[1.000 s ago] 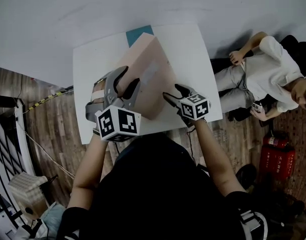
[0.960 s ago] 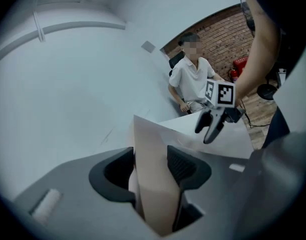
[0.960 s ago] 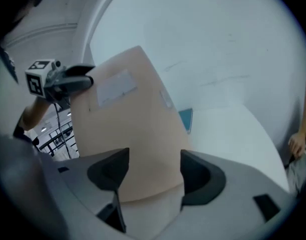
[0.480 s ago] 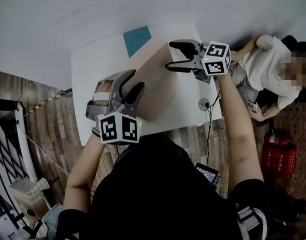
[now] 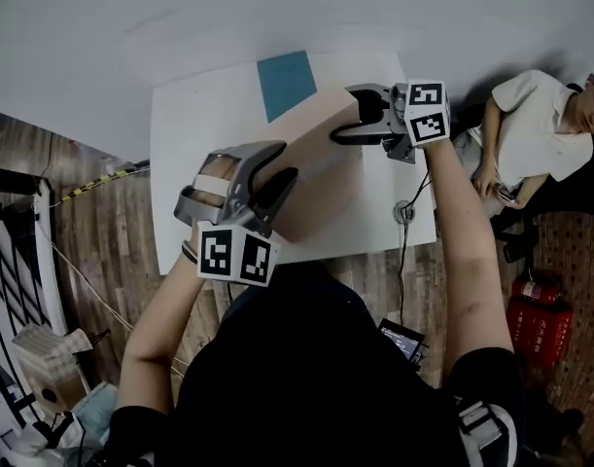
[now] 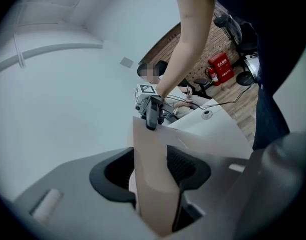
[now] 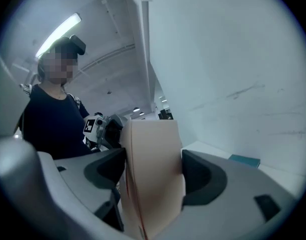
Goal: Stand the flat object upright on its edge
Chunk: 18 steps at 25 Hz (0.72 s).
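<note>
A flat tan cardboard box (image 5: 321,178) stands raised on its long edge over the white table (image 5: 194,125). My left gripper (image 5: 283,161) is shut on the box's near end, and both pads press its faces (image 6: 151,184). My right gripper (image 5: 343,113) straddles the far top corner with its jaws spread wide. In the right gripper view the box (image 7: 153,164) sits between the pads with a gap on the right side. The left gripper view shows the right gripper (image 6: 150,109) over the box's far edge.
A teal square (image 5: 287,81) lies on the table behind the box. A cable port (image 5: 403,208) sits near the table's right edge. A seated person (image 5: 530,129) is close to the right. A red fire extinguisher (image 5: 536,311) stands on the wooden floor.
My right gripper left the table's front right, swung over to the box's far top edge and opened wider. The box stands steeper. The left gripper kept its hold.
</note>
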{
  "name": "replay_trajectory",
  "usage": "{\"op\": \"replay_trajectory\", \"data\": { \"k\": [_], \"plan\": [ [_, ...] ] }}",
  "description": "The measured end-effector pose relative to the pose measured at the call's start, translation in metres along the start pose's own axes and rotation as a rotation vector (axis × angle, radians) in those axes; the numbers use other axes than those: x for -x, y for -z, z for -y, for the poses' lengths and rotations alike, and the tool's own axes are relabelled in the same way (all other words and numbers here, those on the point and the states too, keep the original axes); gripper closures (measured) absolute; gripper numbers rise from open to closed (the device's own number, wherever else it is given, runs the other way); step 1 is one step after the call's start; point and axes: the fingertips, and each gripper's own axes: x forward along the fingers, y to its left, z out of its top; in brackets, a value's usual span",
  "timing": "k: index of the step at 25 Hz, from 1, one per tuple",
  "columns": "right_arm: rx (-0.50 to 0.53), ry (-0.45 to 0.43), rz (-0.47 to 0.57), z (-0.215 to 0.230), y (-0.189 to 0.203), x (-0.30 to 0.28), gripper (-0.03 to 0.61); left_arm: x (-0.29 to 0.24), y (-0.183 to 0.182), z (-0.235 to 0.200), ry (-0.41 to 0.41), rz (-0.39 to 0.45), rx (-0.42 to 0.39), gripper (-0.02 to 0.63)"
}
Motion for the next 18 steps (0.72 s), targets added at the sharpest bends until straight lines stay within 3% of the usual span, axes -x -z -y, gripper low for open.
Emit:
{"op": "replay_trajectory", "data": {
  "k": [8,10,13,18],
  "plan": [
    [0.027,0.074,0.098,-0.005,0.004,0.009,0.232,0.003,0.0,0.0,-0.016,-0.018,-0.049,0.377],
    [0.038,0.095,0.111,-0.006,0.003,0.011,0.233,0.008,0.004,-0.004,-0.025,-0.028,-0.02,0.354],
    [0.077,0.147,0.146,-0.009,-0.004,0.016,0.236,0.022,0.022,-0.018,-0.062,-0.029,0.133,0.321],
    [0.144,0.25,0.206,-0.013,-0.016,0.024,0.242,0.05,0.074,-0.039,-0.151,-0.017,0.462,0.281]
  ]
}}
